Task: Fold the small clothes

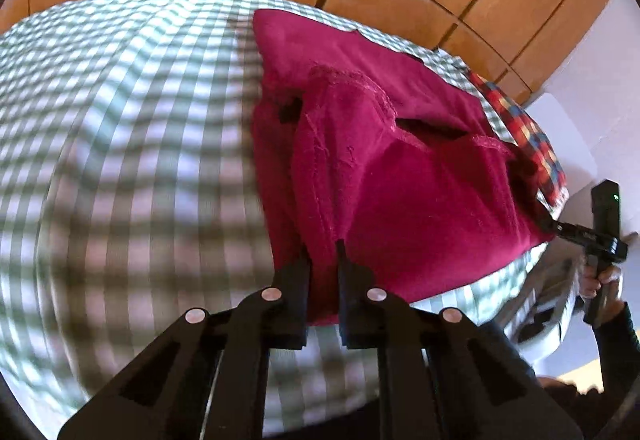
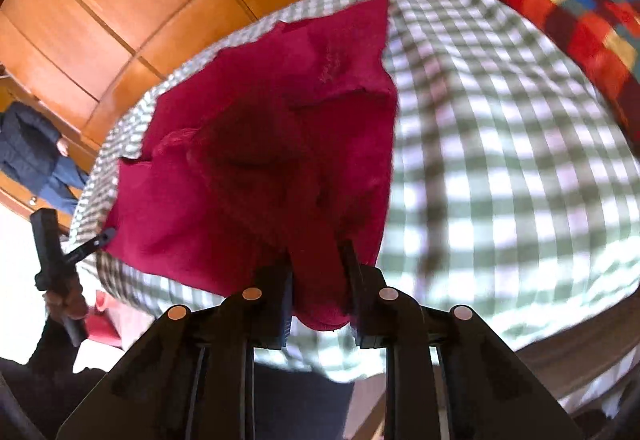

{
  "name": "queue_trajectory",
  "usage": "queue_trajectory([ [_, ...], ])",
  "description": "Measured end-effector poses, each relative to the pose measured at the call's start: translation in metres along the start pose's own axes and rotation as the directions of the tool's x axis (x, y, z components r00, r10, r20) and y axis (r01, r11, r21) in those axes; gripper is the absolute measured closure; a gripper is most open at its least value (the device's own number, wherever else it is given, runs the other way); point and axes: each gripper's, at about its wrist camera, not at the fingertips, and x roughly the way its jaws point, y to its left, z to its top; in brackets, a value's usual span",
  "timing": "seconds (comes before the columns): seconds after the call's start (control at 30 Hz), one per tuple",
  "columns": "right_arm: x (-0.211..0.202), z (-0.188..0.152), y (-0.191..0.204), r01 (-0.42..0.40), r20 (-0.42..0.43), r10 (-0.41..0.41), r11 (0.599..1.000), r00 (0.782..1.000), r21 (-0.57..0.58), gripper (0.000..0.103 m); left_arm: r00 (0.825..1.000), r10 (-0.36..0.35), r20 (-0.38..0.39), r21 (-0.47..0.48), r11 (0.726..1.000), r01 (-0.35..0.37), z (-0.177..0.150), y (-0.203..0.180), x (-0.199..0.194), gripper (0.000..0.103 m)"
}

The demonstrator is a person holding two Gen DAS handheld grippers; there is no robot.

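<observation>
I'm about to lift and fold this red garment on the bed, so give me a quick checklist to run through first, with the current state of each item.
1. Left gripper shut on the red garment: ok, cloth sits between the jaws.
2. Right gripper shut on the same garment: ok, a bunch of cloth fills the jaws.
3. Grips at opposite near corners: ok.
4. Garment flat: not ok, rumpled in the middle.
5. Checked bedcover not pinched along with it: cannot tell.
6. Patchwork cushion apart from the garment: ok in the right wrist view.
</observation>
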Motion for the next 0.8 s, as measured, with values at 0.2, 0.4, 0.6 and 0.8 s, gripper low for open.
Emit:
queue_trajectory([
  [0.2, -0.015, 0.008, 0.017, 0.177, 0.103, -0.169, 0.982, 0.980, -0.073, 0.044, 0.998, 0.056, 0.042, -0.009, 0.998, -0.056, 0.000, 0.001, -0.008, 0.072],
  [0.4, -0.014, 0.013, 0.082, 0.202, 0.182, -0.151, 0.930, 0.972, -0.308, 0.043, 0.993, 0.062, 0.099, 0.001, 0.998, -0.062, 0.030, 0.000, -0.001, 0.061],
  [0.6, 0.045, 0.017, 0.115, 0.273, 0.146, -0.231, 0.852, 0.962, -0.447, 0.053, 0.996, 0.042, 0.073, 0.014, 0.999, -0.043, 0.052, -0.003, 0.031, 0.061],
  [0.8, 0.009, 0.053, 0.044, 0.270, 0.230, -0.241, 0.957, 0.943, -0.102, 0.094, 0.992, 0.021, 0.121, 0.053, 0.998, -0.027, 0.058, -0.011, 0.027, 0.095],
])
